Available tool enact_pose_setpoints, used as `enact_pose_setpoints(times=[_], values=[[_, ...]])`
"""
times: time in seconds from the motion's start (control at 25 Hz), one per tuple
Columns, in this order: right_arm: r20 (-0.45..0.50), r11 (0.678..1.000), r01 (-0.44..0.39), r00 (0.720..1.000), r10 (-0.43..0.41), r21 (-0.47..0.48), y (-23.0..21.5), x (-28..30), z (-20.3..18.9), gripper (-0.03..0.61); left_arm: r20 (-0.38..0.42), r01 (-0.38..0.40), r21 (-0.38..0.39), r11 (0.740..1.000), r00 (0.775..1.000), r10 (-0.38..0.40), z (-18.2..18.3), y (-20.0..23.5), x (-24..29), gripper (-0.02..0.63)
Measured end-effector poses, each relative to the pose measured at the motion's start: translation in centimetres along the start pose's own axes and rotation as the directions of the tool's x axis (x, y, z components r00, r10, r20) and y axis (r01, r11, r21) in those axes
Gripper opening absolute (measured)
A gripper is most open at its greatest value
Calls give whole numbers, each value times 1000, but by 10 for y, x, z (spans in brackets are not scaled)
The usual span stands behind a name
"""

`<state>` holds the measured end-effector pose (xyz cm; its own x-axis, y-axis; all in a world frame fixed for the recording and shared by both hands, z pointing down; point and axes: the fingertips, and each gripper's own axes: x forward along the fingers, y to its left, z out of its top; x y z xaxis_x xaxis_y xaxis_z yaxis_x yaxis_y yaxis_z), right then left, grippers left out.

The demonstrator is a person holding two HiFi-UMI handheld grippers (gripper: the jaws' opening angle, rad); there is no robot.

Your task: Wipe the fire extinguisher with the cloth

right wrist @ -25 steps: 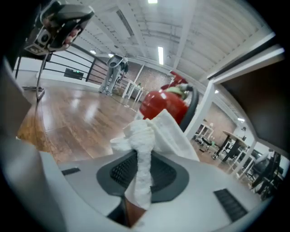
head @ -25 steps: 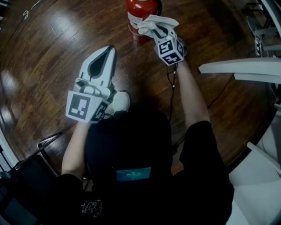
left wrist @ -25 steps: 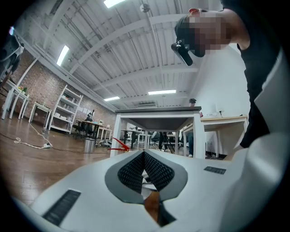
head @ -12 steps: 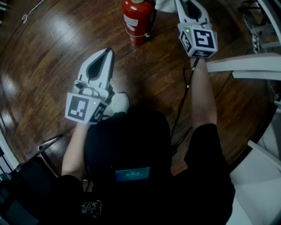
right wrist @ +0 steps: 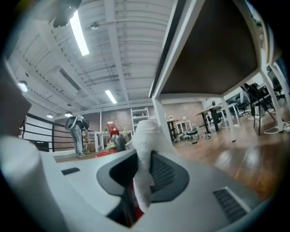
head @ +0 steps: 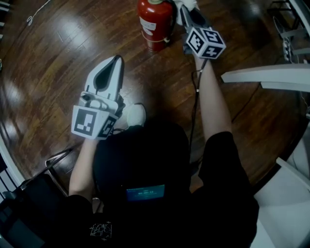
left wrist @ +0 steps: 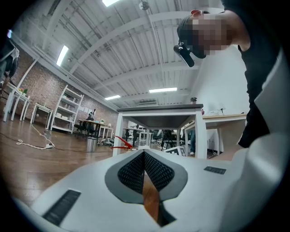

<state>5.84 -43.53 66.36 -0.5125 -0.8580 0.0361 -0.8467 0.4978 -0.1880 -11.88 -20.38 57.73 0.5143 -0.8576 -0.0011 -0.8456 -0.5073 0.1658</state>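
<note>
One view (right gripper's) shows cloth (right wrist: 142, 152) clamped.

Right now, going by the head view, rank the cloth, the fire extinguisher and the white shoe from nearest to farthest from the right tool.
1. cloth: clamped between the jaws of the right tool, at the top edge of the head view.
2. fire extinguisher: upright on the floor, just left of that tool.
3. white shoe: much lower in the view, close to the person's body.
</note>
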Motion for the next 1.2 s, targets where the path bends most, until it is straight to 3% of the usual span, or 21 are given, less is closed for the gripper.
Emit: enact_pose_setpoints(times=[0.2, 0.44, 0.64, 0.76, 0.88, 1.04, 1.2], values=[[-118, 992, -35, 992, 50, 122, -10, 9, -66, 92, 4, 14, -10, 1000, 1000, -14, -1, 2, 3, 3], [-255, 962, -42, 960, 114, 269, -19, 0, -133, 92, -3, -10, -21, 1000, 1000, 10, -6, 11, 3, 2], [-227, 908, -43, 962, 150, 417, -23, -22, -150, 92, 0, -4, -23, 1000, 1000, 4, -5, 9, 3, 2], [-164, 882, -98, 967, 194, 461, -10, -33, -138, 92, 3, -8, -24, 1000, 1000, 8, -4, 8, 1, 2], [-56, 870, -171, 974, 222, 462, 5, -39, -100, 92, 8, -2, -20, 1000, 1000, 3, -2, 3, 2, 2], [91, 885, -288, 957, 274, 365, 24, -44, -22, 92, 11, 4, -17, 1000, 1000, -4, -1, -3, 1, 2], [182, 918, -308, 946, 268, 250, 31, -54, 54, 92, 14, 4, -13, 1000, 1000, -4, 2, -6, 1, 3]])
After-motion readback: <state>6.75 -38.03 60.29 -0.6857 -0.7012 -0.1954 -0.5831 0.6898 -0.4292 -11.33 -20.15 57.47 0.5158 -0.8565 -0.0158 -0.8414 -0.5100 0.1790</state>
